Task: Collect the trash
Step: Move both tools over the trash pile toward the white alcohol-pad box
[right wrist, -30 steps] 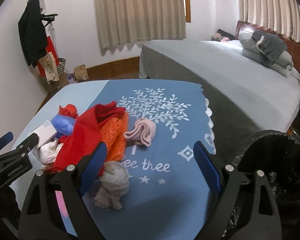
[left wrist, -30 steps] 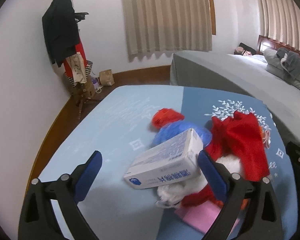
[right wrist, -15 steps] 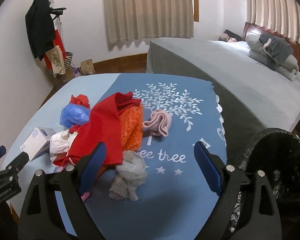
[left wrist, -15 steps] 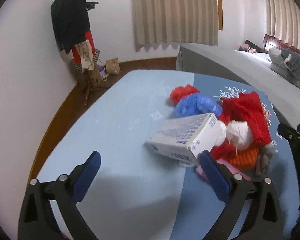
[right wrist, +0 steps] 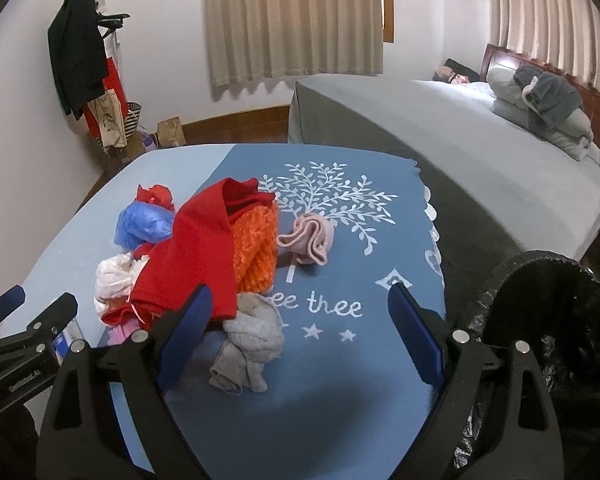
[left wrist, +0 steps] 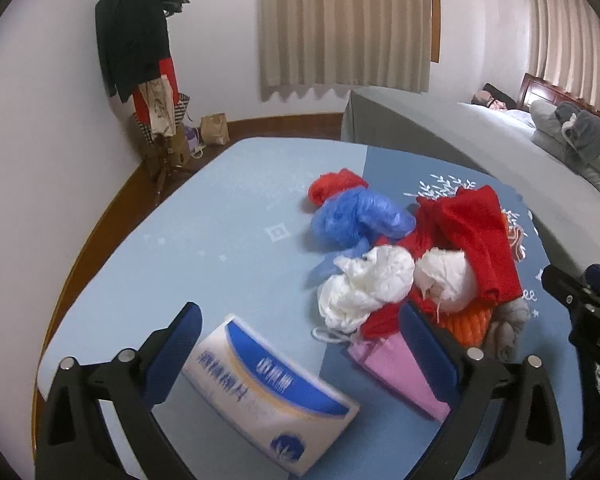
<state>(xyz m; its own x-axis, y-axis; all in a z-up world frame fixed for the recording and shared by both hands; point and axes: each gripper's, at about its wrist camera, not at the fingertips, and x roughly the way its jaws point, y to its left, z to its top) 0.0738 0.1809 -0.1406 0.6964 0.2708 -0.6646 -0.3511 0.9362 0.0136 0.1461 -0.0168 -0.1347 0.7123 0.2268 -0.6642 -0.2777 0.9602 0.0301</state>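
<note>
The white-and-blue cardboard tissue box [left wrist: 270, 394], a second ago propped on the clothes heap against the right finger of the left gripper [left wrist: 300, 356], now lies flat on the light blue cloth between its spread fingers, near the left finger [left wrist: 172, 354]. With it gone, the crumpled white plastic bag [left wrist: 364, 286] beyond the right finger shows fully.

Your left wrist camera is looking steeply down, close over the blue-clothed worktop [left wrist: 228, 216] near its left edge. Your right one is facing likewise from further right. Both are sharing the crumpled red cloth [left wrist: 476, 236] [right wrist: 196, 252], beige curtains [left wrist: 348, 28] [right wrist: 296, 20] and grey bed [left wrist: 460, 148] [right wrist: 440, 132].
</note>
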